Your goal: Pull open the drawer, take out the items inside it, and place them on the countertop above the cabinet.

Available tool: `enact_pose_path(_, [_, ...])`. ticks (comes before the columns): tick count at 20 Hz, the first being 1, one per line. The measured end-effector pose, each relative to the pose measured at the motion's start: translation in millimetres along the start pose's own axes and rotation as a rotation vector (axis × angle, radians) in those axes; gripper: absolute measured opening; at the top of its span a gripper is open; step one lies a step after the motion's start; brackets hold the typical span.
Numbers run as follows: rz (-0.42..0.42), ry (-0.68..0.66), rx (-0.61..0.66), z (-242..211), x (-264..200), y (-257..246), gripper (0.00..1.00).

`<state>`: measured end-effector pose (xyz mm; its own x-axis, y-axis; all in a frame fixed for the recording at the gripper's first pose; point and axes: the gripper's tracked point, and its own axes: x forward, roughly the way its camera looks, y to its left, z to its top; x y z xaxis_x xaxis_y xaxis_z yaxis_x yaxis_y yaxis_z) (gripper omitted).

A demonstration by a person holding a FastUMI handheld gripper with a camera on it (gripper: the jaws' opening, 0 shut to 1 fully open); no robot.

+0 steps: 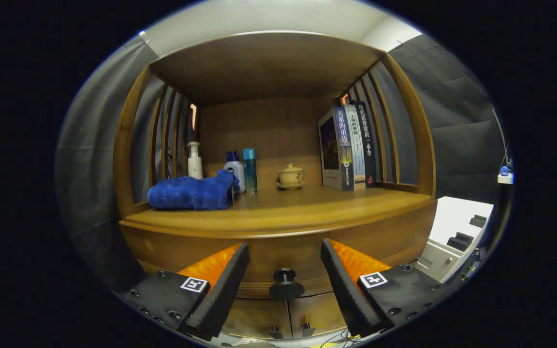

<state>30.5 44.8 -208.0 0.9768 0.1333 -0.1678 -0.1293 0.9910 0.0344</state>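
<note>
**Tongs wide, drawer knob between them, drawer not yet pulled**

Nearest to us, the tongs (285, 278) stand wide apart and hold nothing; one finger lies to the left and one to the right, with a broad gap between their tips. In that gap, just ahead of the tips and touching neither, sits the drawer's dark round knob (285, 285); it stands out from the curved wooden drawer front (283, 253) on a short neck. We judge the knob small, hard and smooth, so it may slip if pinched at its rim; the better hold is on the neck behind the disc, where the fingers can hook and pull. The drawer itself looks like solid wood, stiff and probably somewhat heavy; we expect it wants a straight, level pull toward us rather than a tug to one side. It appears shut, and its contents are hidden, so we cannot say how they will handle.

Below the knob we see two lower cabinet doors (288, 314) meeting at a seam.

Farther off, above the drawer, lies the desk (307, 208); at its far left a folded blue towel (191, 192), then bottles (242, 170), a small lidded cup (290, 175), and upright books (348, 147) at far right; the near middle looks free for setting things down.
</note>
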Motion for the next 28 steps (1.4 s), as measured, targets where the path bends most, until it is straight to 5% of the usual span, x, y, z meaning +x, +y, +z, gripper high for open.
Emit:
enact_pose_path(4, [-0.003, 0.061, 0.010, -34, 5, -4, 0.98])
enact_pose_path(17, [0.019, 0.136, 0.023, -51, 8, -5, 0.39])
enact_pose_path(28, [0.005, 0.132, 0.009, -59, -69, -7, 0.34])
